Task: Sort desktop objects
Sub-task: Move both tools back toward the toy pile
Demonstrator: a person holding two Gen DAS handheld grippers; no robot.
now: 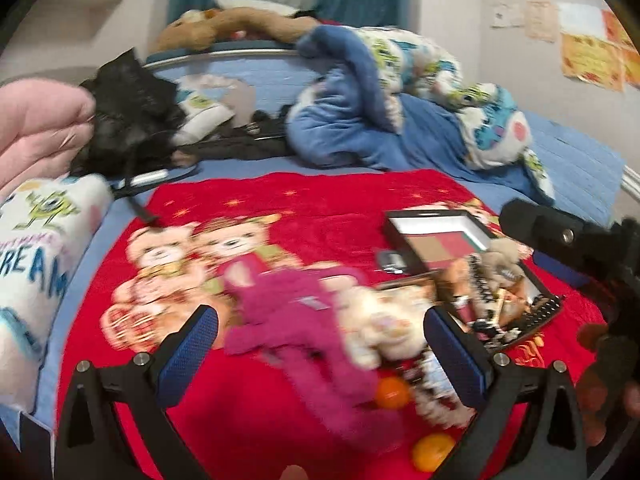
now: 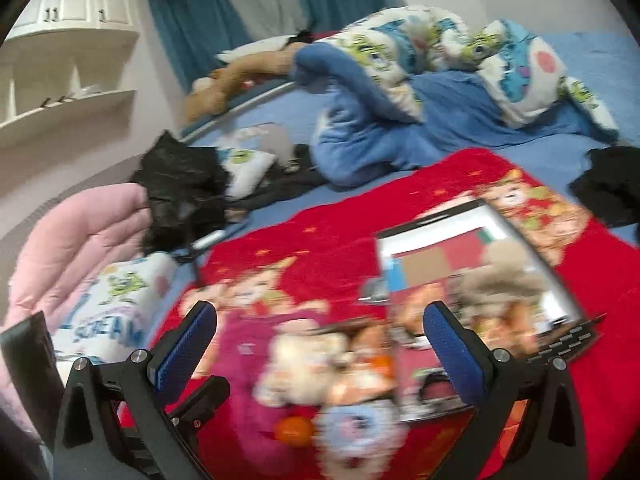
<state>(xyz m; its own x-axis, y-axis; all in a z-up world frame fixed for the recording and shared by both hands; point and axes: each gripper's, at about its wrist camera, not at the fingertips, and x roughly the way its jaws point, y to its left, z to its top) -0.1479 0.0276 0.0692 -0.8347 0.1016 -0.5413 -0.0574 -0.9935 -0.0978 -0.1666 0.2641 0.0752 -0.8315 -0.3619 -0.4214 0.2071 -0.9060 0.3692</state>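
Both grippers over the toy pile, nothing picked yet

The left gripper (image 1: 320, 354) and right gripper (image 2: 320, 354) are wide open and empty above the red blanket (image 1: 320, 200). The pink plush (image 1: 296, 320) and orange (image 1: 392, 393) lie beside the box (image 1: 436, 236); next I think one must go down and close on one item.

Before you a magenta plush toy (image 1: 296, 320) sprawled on the red blanket, two oranges (image 1: 393, 393) just beside it, black open box (image 1: 472, 256) heaped with small toys behind

Blurry bedroom: bed (image 1: 580, 148), teal curtains (image 2: 192, 28), shelves (image 2: 68, 76).
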